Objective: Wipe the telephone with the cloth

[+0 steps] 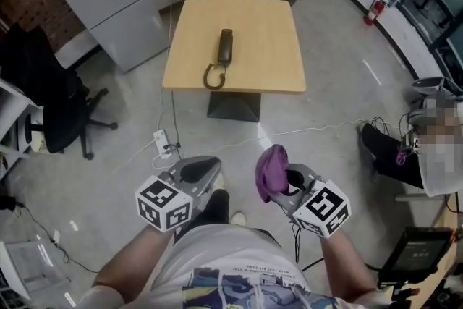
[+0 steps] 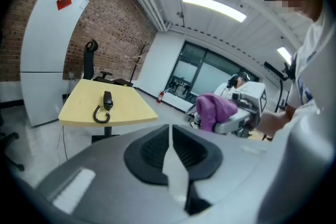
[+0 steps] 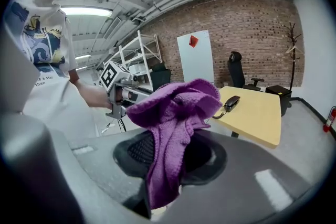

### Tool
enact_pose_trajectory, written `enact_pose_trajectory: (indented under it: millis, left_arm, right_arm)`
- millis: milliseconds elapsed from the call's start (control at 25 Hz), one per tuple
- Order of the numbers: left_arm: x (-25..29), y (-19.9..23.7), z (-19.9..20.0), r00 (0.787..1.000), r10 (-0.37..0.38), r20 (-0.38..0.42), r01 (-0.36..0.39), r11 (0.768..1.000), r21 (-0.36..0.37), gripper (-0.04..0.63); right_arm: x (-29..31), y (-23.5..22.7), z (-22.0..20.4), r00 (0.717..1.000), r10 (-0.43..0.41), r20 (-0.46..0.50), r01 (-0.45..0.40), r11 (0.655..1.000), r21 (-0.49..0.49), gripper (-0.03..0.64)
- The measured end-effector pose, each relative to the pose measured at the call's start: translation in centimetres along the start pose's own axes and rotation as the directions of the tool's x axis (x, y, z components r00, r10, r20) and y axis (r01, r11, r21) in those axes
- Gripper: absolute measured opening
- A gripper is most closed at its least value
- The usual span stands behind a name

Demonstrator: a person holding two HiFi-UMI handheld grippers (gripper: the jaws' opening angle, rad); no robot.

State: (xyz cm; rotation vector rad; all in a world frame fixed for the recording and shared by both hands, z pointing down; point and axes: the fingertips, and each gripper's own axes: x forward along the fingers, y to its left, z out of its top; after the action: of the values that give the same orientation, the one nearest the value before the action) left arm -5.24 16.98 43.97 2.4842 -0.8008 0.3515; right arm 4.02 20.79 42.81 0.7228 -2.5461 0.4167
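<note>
Telephone (image 1: 225,48) on table (image 1: 275,47), off its edges; open floor (image 1: 130,108) ahead; left claw (image 2: 172,150) nearly closed, empty; right claw (image 1: 283,181) gripping cloth (image 1: 269,170).

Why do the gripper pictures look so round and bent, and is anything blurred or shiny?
Left gripper view: wide-angle lens, dark corners, the white board bows; a mosaic patch hides a face. Right gripper view: same dark corners, purple cloth looms large. Head view: lights glint off the floor.
</note>
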Motion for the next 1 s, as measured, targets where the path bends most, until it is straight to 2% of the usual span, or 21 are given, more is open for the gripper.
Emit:
enact_pose_trajectory:
  millis: [480, 800, 1000]
  left_arm:
    - [4.1, 10.9, 6.8, 0.999, 0.043, 0.011, -0.043, 0.999, 0.022, 0.097]
    - [8.3, 15.6, 8.6, 0.988, 0.153, -0.002, -0.153, 0.988, -0.003, 0.161]
    - [12.6, 19.2, 10.2, 0.964, 0.267, -0.010, -0.267, 0.963, -0.032, 0.188]
  right_arm:
    - [7.1, -8.7, 8.2, 0.999, -0.035, -0.011, 0.035, 0.999, -0.035, 0.112]
    - [9.5, -14.2, 10.4, 0.999, 0.016, -0.028, -0.018, 0.998, -0.056, 0.112]
    - [10.8, -18.9, 11.4, 0.995, 0.091, -0.049, -0.094, 0.992, -0.080, 0.112]
